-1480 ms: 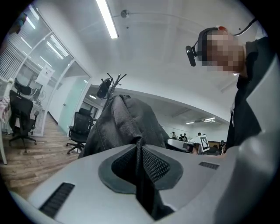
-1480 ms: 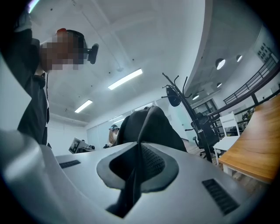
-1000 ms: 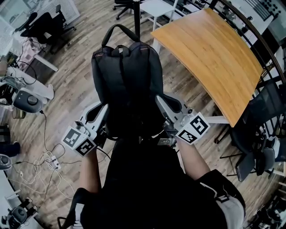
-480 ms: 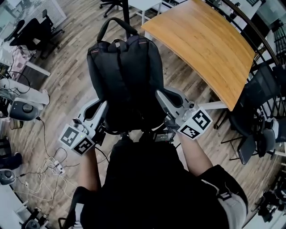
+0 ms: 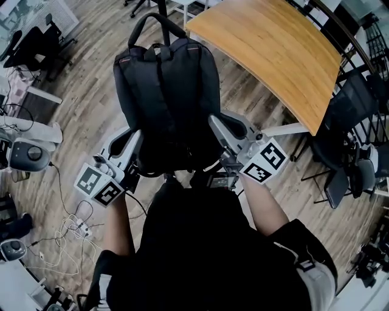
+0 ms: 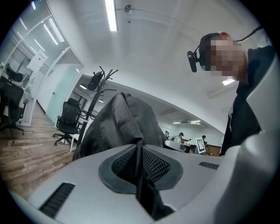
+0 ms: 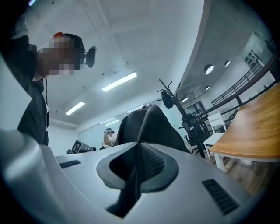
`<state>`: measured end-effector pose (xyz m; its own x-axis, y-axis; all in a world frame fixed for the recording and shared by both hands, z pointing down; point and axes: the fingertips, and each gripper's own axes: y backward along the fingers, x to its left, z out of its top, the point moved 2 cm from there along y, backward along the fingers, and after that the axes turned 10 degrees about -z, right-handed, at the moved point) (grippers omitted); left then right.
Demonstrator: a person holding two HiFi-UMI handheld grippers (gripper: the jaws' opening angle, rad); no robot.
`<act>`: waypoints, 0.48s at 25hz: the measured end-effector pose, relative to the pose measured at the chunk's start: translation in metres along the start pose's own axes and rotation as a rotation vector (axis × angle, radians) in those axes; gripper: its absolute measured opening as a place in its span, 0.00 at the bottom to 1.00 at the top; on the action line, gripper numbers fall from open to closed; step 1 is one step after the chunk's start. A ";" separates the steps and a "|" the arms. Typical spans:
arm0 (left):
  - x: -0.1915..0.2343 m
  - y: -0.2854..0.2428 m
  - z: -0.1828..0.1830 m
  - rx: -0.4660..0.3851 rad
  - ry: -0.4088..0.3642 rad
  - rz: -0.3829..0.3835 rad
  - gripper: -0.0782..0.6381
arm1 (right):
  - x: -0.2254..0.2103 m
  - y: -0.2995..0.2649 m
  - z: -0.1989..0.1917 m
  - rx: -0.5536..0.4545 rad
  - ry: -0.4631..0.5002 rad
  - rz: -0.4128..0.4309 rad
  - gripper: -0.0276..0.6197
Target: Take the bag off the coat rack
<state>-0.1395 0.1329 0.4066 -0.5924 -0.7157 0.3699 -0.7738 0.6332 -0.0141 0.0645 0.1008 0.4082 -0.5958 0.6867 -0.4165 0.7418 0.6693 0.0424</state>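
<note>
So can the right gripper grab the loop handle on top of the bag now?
Probably not. The right gripper is shut on the bag low down, and the handle sits at its far top end; it would have to let go first.

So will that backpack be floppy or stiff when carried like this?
Likely soft: the backpack fabric folds thin between the shut jaws of the left gripper and right gripper. It shows a full shape, so perhaps padded. Pinched low, its top may flop.
</note>
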 end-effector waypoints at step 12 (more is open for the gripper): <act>-0.007 -0.006 -0.011 0.015 0.008 0.006 0.18 | -0.005 0.008 -0.004 0.008 0.018 -0.010 0.11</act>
<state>-0.1285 0.1376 0.4143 -0.5952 -0.7098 0.3767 -0.7738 0.6327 -0.0304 0.0727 0.1036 0.4141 -0.6086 0.6849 -0.4007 0.7382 0.6738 0.0306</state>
